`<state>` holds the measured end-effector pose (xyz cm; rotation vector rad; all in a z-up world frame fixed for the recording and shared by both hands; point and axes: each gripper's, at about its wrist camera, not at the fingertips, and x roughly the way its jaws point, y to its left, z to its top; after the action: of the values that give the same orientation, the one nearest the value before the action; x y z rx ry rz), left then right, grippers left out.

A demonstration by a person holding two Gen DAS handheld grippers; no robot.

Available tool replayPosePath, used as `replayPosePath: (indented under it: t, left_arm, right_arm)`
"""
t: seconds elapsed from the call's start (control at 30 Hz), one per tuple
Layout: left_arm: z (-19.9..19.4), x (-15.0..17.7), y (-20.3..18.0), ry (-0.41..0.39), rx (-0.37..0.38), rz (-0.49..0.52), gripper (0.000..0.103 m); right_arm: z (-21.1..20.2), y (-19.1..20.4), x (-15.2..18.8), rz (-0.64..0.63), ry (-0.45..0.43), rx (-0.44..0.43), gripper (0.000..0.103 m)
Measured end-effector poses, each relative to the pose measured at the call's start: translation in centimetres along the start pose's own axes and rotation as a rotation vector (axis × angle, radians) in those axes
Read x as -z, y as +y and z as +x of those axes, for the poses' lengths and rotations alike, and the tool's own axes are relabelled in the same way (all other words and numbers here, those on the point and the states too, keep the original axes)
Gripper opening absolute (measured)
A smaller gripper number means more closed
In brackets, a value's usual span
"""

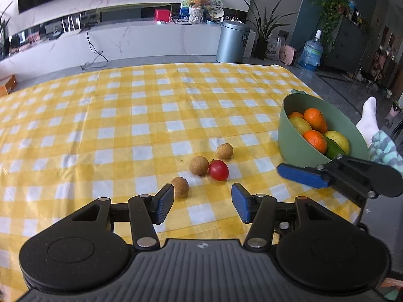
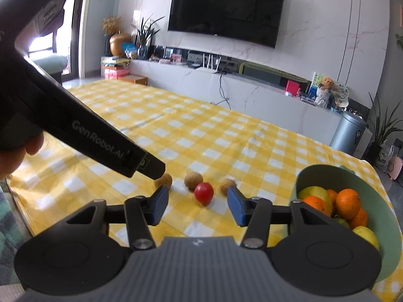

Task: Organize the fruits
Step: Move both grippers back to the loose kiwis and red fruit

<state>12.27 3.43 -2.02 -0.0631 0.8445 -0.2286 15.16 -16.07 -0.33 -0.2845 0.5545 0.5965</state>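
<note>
Three small brown round fruits and a red cherry tomato lie on the yellow checked tablecloth. A green bowl at the right holds oranges, yellow fruits and a green cucumber. My left gripper is open and empty, just before the nearest brown fruit. My right gripper is open and empty, with the tomato just beyond its fingertips and the bowl to its right. One blue pad of the right gripper's fingers shows in the left wrist view.
The left gripper's black body crosses the left side of the right wrist view. Beyond the table stand a white TV cabinet, a metal bin, plants and a water jug. A person's socked foot shows at the right.
</note>
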Motion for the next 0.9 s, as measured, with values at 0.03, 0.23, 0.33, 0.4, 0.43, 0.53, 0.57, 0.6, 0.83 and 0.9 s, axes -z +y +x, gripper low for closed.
replayPosePath:
  t: [0.03, 0.23, 0.33, 0.4, 0.43, 0.53, 0.57, 0.6, 0.83, 0.9]
  left_arm:
    - [0.2, 0.1, 0.2, -0.001, 0.008, -0.01, 0.062]
    - [1.3, 0.8, 1.8, -0.004, 0.047, -0.074, 0.062]
    - [1.9, 1.2, 2.3, 0.0, 0.049, -0.094, 0.062]
    - [2.3, 1.3, 2.6, 0.0, 0.048, -0.107, 0.062]
    - [2.6, 1.4, 2.8, -0.002, 0.047, -0.115, 0.062]
    - [3.3, 1.4, 3.0, -0.014, 0.033, -0.127, 0.062]
    - [3.5, 1.3, 3.1, -0.016, 0.026, -0.128, 0.062]
    - [3.7, 1.3, 3.1, -0.015, 0.021, -0.129, 0.062]
    - [5.2, 1.4, 3.6, 0.002, 0.016, -0.14, 0.054]
    - [5.5, 1.4, 3.8, 0.004, 0.019, -0.144, 0.05]
  right_arm:
    - [0.5, 0.0, 0.0, -0.003, 0.01, 0.001, 0.045]
    - [2.5, 0.0, 0.1, -0.004, 0.059, 0.018, 0.034]
    - [3.3, -0.3, 0.1, 0.003, 0.077, 0.028, 0.033]
    - [3.8, -0.4, 0.2, 0.007, 0.088, 0.032, 0.033]
    - [4.1, -0.4, 0.2, 0.008, 0.094, 0.035, 0.033]
    - [4.9, -0.4, 0.2, 0.008, 0.106, 0.039, 0.033]
    - [5.2, -0.5, 0.2, 0.007, 0.109, 0.04, 0.032]
    - [5.5, -0.6, 0.2, 0.007, 0.113, 0.042, 0.032]
    - [6.9, -1.1, 0.3, 0.014, 0.131, 0.03, 0.032]
    - [7.3, -1.2, 0.3, 0.018, 0.136, 0.024, 0.032]
